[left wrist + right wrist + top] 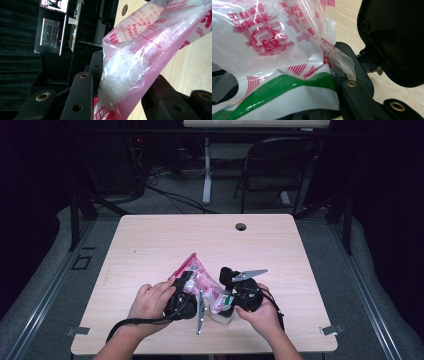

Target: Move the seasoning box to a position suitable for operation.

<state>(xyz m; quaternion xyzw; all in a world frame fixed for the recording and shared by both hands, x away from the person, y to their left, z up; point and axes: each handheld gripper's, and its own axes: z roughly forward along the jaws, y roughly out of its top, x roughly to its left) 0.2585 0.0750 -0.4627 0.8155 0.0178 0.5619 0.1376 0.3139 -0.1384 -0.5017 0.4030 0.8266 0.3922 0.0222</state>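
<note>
1. Two grippers on one thing: a clear plastic bag w/ pink-red print and white crystals inside (202,284), held up just above the pale wood table (150,245), near its front edge.
2. Left gripper (187,287) is clamped on the bag's body; its black jaws sit either side of the bulging film, w/ the crystals between them, so the weight stays put.
3. Right gripper (231,295) is pinched tight on the thin end w/ the green band (287,82), prob. to stretch the film btwn both grips.
4. Film is glossy, crinkly, soft; contents look coarse, sugar-like, heaped loosely.
5. Small whitish container (221,316) sits on the table right under the bag, touching neither jaw that I can see.
</note>
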